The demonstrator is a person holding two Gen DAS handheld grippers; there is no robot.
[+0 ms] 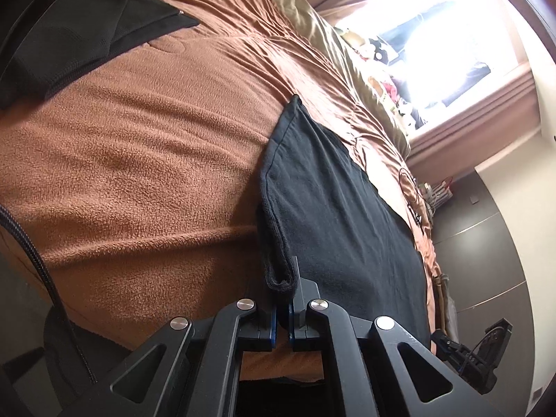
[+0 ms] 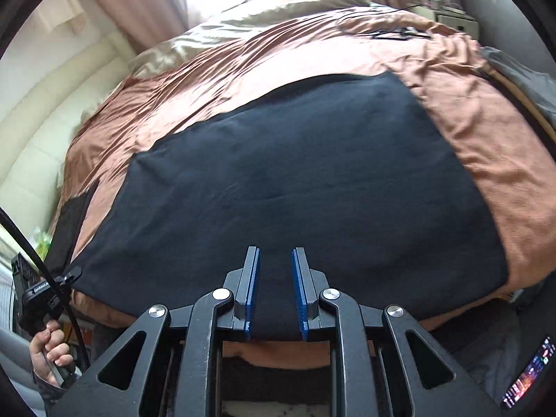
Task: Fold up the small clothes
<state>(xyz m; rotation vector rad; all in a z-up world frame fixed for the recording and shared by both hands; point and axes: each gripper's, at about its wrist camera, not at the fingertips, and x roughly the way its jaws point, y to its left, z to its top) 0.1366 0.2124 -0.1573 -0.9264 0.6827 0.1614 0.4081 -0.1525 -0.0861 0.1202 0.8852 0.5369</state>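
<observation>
The left gripper (image 1: 282,299) is clenched on a hemmed corner of the black garment (image 1: 333,208) at the near edge of the bed. The right gripper (image 2: 275,292) hovers over that edge, jaws slightly apart and empty. The garment lies flat on a brown blanket (image 1: 139,173). Another dark garment (image 1: 87,34) lies well apart. At the far edge lie a tan pillow (image 2: 215,34) and a cable (image 2: 392,33).

Black garment (image 2: 295,180), rust-brown blanket (image 1: 139,160), blue-padded black tongs (image 2: 275,295)
</observation>
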